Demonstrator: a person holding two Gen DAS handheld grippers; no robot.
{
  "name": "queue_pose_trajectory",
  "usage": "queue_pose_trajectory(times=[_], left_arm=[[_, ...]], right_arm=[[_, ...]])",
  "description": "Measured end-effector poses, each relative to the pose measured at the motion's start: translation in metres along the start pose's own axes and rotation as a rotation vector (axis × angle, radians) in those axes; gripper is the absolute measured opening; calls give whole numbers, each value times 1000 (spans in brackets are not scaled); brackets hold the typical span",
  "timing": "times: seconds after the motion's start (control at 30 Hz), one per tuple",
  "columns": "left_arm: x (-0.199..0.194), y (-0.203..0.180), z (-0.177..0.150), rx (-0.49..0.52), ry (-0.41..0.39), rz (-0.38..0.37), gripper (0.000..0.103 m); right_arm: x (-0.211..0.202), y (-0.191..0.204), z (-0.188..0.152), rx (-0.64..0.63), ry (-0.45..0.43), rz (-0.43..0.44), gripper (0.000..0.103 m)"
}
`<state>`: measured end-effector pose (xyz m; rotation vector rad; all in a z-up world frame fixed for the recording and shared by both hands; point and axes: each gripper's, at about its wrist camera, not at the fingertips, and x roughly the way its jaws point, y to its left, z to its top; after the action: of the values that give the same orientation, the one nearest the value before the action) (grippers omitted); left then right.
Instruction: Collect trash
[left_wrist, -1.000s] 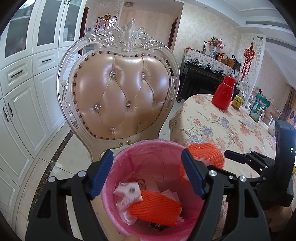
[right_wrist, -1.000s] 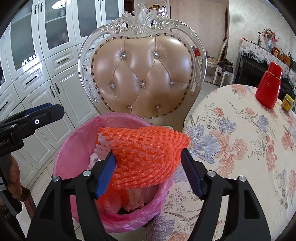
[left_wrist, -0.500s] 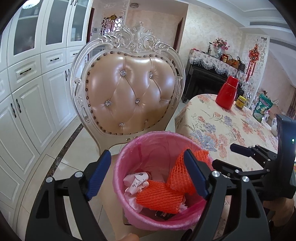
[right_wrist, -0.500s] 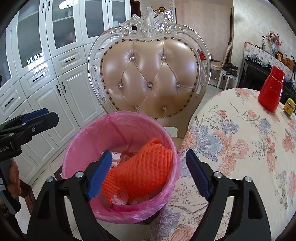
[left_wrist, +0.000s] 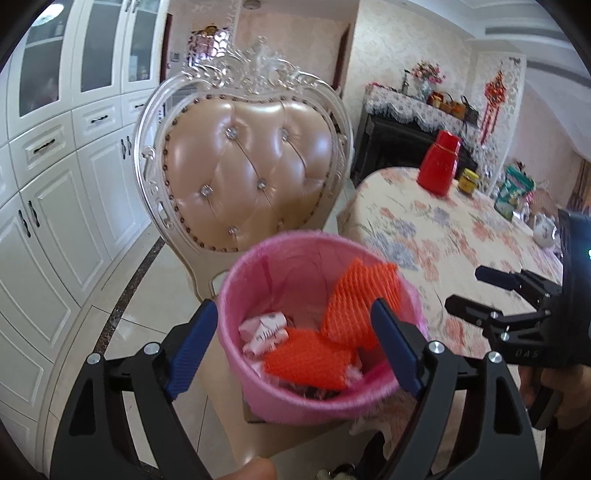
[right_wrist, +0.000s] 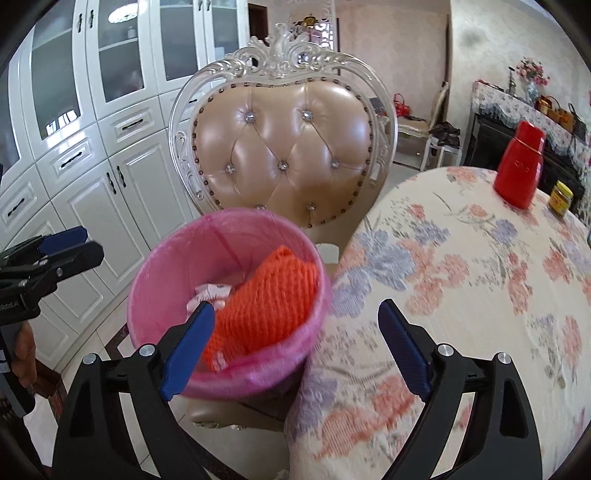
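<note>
Dining room: floral-clothed desk (right_wrist: 480, 295) at 3 o'clock, one chair (right_wrist: 284, 155) at 12, one pink bin (left_wrist: 314, 391) holding two orange nets (left_wrist: 364, 306); both tools (left_wrist: 291, 343) (right_wrist: 295, 347) spread, empty.

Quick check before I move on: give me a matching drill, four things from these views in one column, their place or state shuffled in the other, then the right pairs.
Things:
1. orange foam net
2. red bottle
3. right tool
4. yellow-lidded jar

Places or states:
A. stands upright on the flowered tablecloth
B. open, holding nothing
C. small, right beside the red bottle on the table
D. leans inside the pink-lined bin, against its wall

Pairs: 1-D, 2-A, 3-B, 4-C
</note>
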<state>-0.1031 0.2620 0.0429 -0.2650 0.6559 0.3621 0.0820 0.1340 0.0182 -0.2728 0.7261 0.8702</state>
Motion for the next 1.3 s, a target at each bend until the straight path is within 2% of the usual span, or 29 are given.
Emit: queue_pose_trajectory(times=[0.27,0.43,0.73,1.3], left_arm=[[-9,-15,-25,20,43,-21,82],[-14,-18,-32,25,42,-2,82],[-23,-14,-33,24,34,15,82],[-22,-14,-31,32,37,11,82]], right_arm=[[-19,0,-26,26,-5,11,85],[-22,6,-33,24,-5,39,85],[-24,18,-29,1,-25,71,85],[-24,19,-23,-17,-29,63,85]])
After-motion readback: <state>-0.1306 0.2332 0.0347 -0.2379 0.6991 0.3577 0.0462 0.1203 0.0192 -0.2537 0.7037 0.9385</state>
